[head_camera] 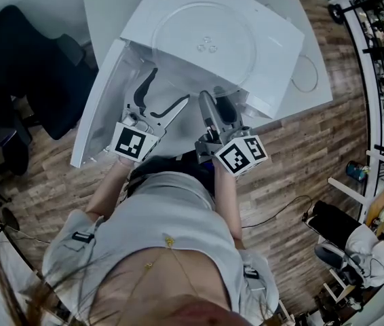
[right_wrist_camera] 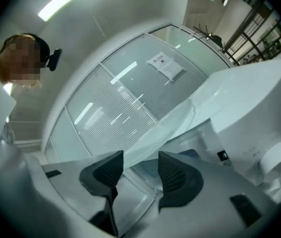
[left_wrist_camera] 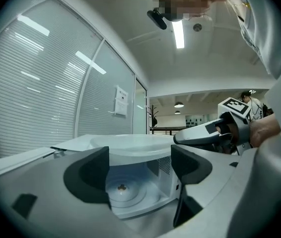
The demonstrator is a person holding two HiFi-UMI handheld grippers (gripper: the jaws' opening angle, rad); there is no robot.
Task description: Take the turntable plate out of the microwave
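Observation:
The clear glass turntable plate (head_camera: 205,43) lies flat on top of the white microwave (head_camera: 280,36), whose door (head_camera: 100,107) hangs open to the left. In front of the open cavity my left gripper (head_camera: 170,85) stands open with nothing between its jaws; the left gripper view looks between them (left_wrist_camera: 140,170) at the drive hub (left_wrist_camera: 122,187) on the bare cavity floor. My right gripper (head_camera: 216,100) is at the microwave's front top edge. Its jaws (right_wrist_camera: 139,170) stand apart, and the plate's rim (right_wrist_camera: 173,120) shows just beyond the gap, untouched.
The microwave stands on a white table (head_camera: 104,5). A dark chair with clothing (head_camera: 22,66) is at the left, a metal shelf rack (head_camera: 382,46) at the right. A cable (head_camera: 280,212) lies on the wooden floor. Another person (head_camera: 355,240) sits at lower right.

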